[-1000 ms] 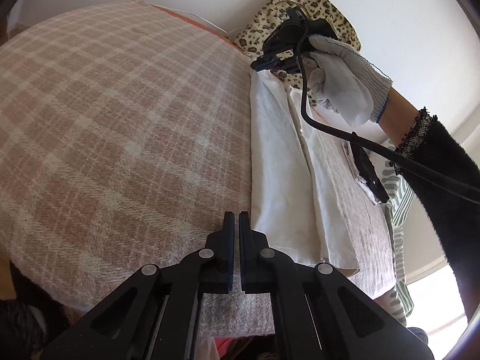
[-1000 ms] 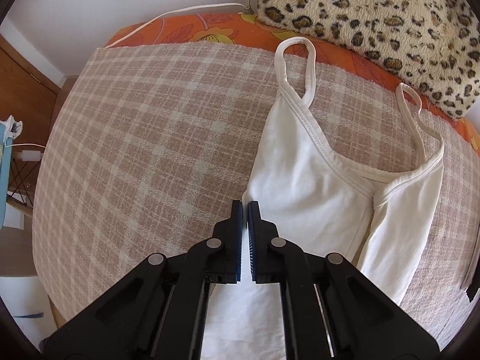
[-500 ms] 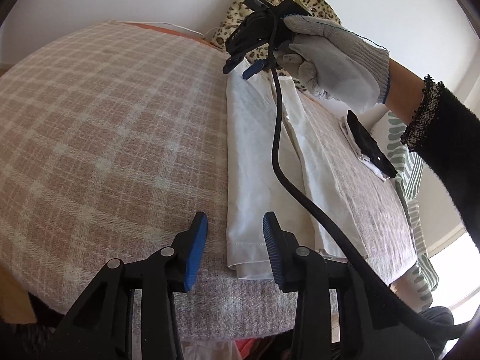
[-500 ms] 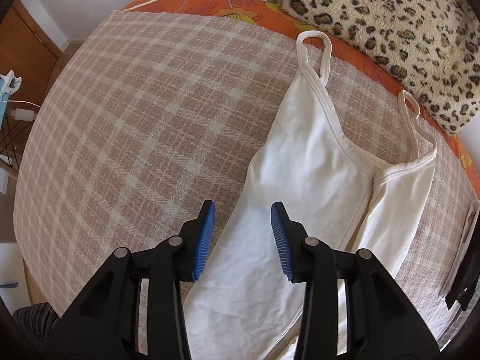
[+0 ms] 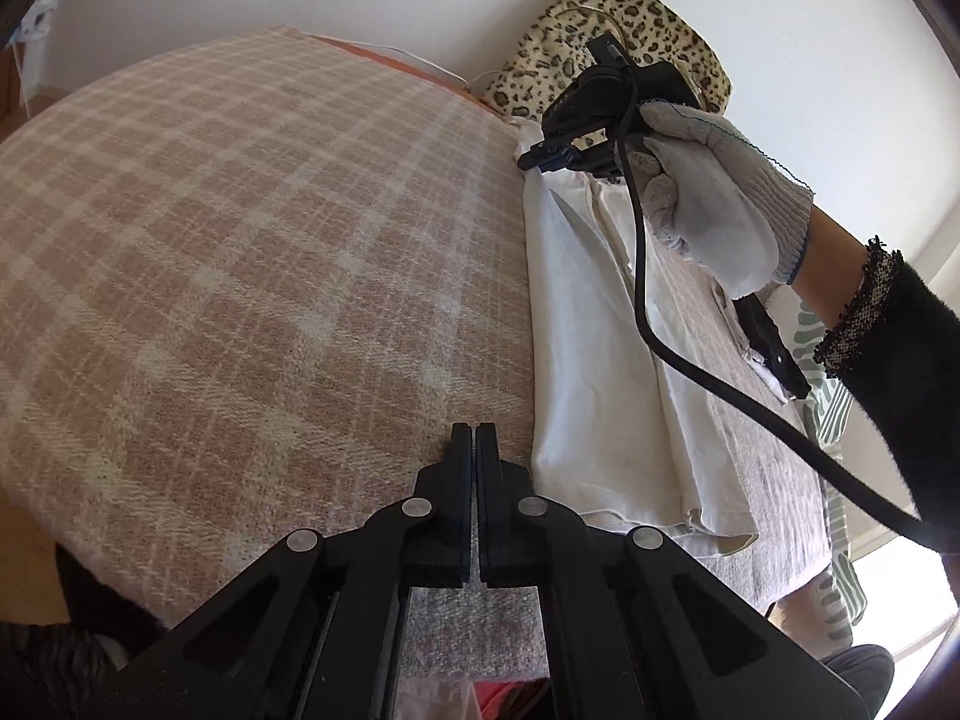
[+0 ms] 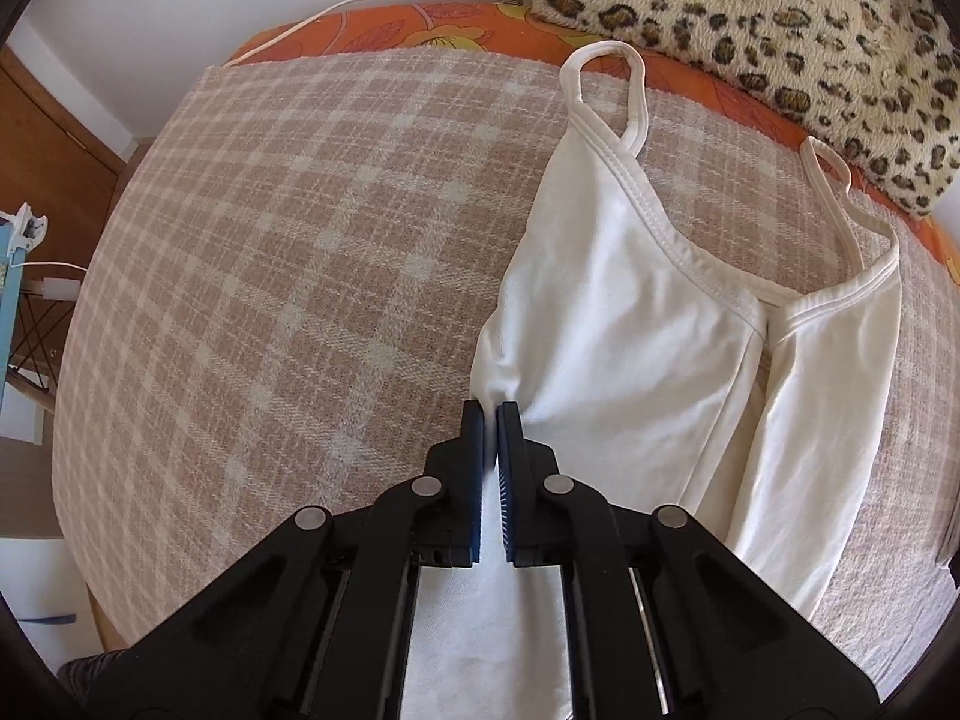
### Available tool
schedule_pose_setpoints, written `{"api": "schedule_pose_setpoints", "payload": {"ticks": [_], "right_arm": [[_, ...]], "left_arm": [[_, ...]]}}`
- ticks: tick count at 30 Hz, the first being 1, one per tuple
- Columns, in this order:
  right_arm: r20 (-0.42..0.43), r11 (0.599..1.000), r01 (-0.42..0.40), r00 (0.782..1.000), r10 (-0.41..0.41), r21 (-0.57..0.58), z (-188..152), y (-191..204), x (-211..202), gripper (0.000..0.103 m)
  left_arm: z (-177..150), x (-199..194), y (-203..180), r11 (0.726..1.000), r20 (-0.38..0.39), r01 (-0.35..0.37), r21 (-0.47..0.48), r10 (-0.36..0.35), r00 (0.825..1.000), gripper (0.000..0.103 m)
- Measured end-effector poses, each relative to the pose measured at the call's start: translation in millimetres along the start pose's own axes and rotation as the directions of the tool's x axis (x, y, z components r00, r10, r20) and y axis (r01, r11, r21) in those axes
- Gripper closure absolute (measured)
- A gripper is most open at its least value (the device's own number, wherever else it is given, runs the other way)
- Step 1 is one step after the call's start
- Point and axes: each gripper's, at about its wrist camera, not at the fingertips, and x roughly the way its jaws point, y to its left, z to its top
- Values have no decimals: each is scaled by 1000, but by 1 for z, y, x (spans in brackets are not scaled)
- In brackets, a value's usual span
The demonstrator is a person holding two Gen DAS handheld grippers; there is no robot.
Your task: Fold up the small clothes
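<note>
A bedroom at home: a bed under a checked blanket point(image 6: 288, 276), a leopard pillow point(image 6: 780, 18) at its far edge, an orange floral sheet point(image 6: 420, 30), white wall.

No text, label, brand, number or sign can be read in either view.
</note>
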Motion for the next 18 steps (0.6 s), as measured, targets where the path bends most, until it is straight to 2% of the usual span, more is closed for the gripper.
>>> {"api": "schedule_pose_setpoints", "payload": {"ticks": [3,5,6,8,10,12,15,17,18], "right_arm": [[46,995,-97,994,96,21,2,-15,-24,97],[80,986,-159,985,154,54,-7,-32,-50,93],[101,983,-171,981,164,66,-14,-40,-63,87],[144,982,-169,977,155,85,-37,-53,-88,82],[154,979,-174,976,157,105,-63,-71,-105,82],[161,982,-145,979,126,117,-96,-86,-118,82],[146,981,-133,983,112,144,-147,-102,-123,82],[130,977,-124,986,103,171,-180,-106,-119,76],[118,977,-110,989,90,182,-197,-110,-119,68]], "left_arm": [[5,-1,3,999,-7,8,-42,-8,1000,102],[9,-3,7,998,-18,30,-57,-31,999,91],[12,-4,6,998,-23,34,-59,-36,999,88],[16,-7,1,997,-30,42,-60,-44,999,79],[21,-9,-4,998,-34,43,-40,-45,998,79],[29,-10,-8,999,-46,45,-13,-45,998,79],[39,-5,-11,996,-116,87,-2,-87,989,79],[44,2,-11,994,-169,105,-3,-104,980,73],[45,4,-12,993,-188,114,7,-111,976,72]]}}
